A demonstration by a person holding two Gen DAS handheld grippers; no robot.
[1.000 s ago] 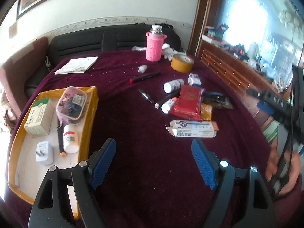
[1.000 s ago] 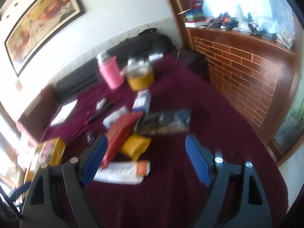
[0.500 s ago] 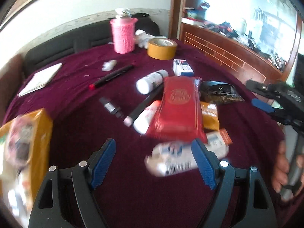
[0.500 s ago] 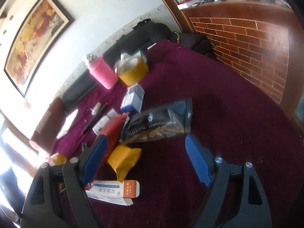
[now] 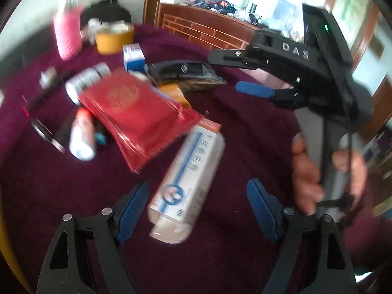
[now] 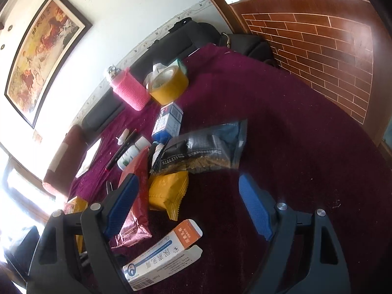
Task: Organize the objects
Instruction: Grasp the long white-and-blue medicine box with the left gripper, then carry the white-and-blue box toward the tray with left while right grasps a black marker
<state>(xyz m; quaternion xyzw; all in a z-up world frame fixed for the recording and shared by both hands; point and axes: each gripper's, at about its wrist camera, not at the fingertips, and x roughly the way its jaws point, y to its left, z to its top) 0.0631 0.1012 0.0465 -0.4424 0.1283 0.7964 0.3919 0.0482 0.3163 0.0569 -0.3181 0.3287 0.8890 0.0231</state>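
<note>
A long white and blue ointment box [image 5: 186, 183] with an orange end lies on the maroon tablecloth [image 5: 73, 196], between the open fingers of my left gripper [image 5: 197, 208]. It also shows in the right wrist view [image 6: 163, 257]. My right gripper [image 6: 187, 208] is open and empty above a yellow packet [image 6: 167, 192], beside a red pouch [image 6: 133, 171] and a dark bag [image 6: 203, 147]. The red pouch [image 5: 137, 115] lies just beyond the box. The right gripper [image 5: 254, 89] also shows in the left wrist view.
Farther back stand a pink sleeved bottle [image 6: 129, 90], a yellow tape roll [image 6: 169, 85], a blue and white carton [image 6: 169, 122], a white bottle [image 6: 131, 155] and pens. A yellow tray edge [image 6: 76, 204] shows at left. A brick-patterned wooden counter [image 6: 318, 44] borders the table's right.
My left gripper has swung right and closer over the table, so the ointment box now lies between its fingers. My right gripper has dropped lower toward the yellow packet.
</note>
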